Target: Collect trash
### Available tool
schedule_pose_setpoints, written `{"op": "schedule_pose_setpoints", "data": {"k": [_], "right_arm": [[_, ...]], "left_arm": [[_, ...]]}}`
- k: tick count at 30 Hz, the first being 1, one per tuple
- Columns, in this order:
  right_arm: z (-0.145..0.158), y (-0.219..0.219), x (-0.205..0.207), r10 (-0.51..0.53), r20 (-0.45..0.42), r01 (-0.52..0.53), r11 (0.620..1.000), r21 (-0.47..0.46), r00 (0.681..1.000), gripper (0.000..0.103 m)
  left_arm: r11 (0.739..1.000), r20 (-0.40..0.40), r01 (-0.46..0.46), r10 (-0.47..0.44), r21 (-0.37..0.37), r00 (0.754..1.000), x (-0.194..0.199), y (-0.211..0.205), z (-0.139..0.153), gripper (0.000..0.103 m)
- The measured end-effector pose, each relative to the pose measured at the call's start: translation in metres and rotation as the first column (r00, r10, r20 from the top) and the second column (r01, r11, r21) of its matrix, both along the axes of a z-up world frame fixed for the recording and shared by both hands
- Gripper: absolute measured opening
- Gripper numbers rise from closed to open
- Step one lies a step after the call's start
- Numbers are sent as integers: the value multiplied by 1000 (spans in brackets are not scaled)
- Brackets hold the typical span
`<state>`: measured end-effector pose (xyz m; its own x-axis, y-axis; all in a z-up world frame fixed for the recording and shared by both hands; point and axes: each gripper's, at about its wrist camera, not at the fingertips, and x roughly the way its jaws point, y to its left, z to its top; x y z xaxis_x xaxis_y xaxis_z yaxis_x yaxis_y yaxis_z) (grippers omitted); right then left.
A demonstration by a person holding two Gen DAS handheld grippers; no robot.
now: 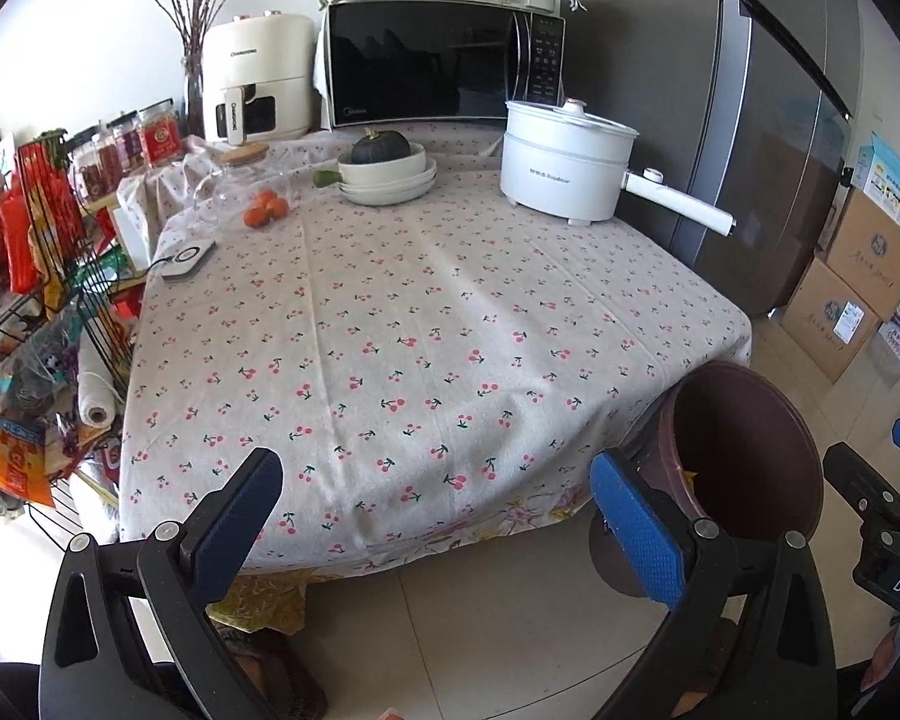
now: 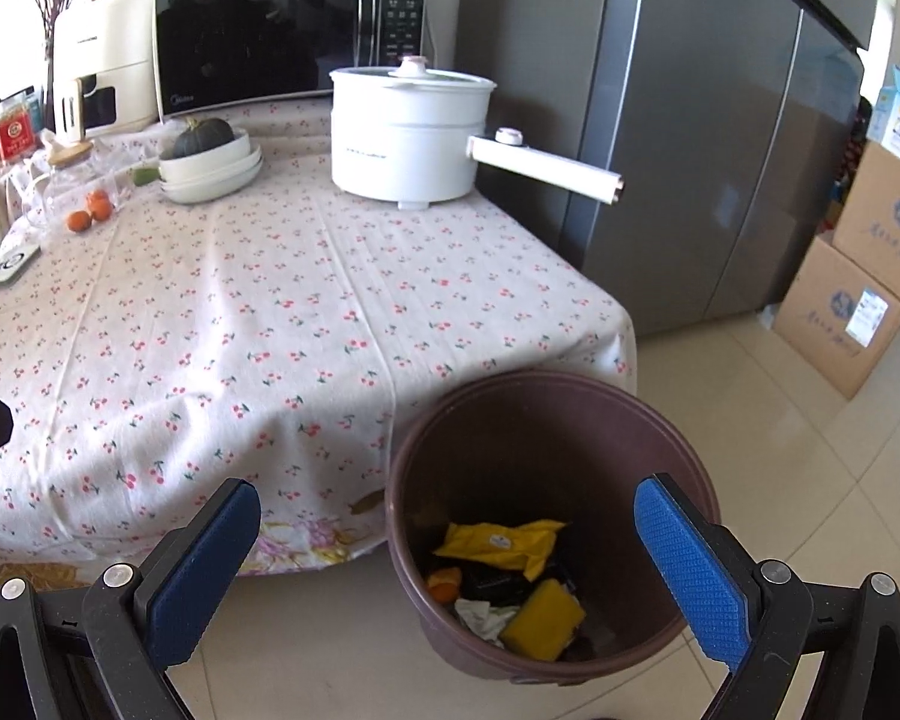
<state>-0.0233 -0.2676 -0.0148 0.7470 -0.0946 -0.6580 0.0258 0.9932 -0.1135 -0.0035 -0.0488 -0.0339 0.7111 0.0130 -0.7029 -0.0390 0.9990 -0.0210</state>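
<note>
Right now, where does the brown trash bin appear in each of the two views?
Left wrist view: brown trash bin at lower right, partly behind the near finger.
Right wrist view: brown trash bin at lower centre-right, trash visible inside.
Shared landmark: the white electric pot on the table.

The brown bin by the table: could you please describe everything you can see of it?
The bin is a round, dark brown, plastic-looking bucket, lidless and upright on the tiled floor at the table's near corner, against the hanging cloth. Inside lie a yellow wrapper, a yellow sponge-like block, crumpled white paper, something orange and dark scraps. Neither gripper touches it.
</note>
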Motion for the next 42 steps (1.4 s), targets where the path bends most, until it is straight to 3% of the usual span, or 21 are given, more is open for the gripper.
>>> {"op": "schedule_pose_setpoints", "data": {"k": [20,42], "right_arm": [[0,-1,-3,-6,6,6,1000,28,1000,102],[-1,1,-3,-3,2,3,1000,25,1000,102]], "left_arm": [[998,32,62,-62,3,998,-9,-11,6,103],[998,38,68,-68,7,997,-10,-13,7,103]]}}
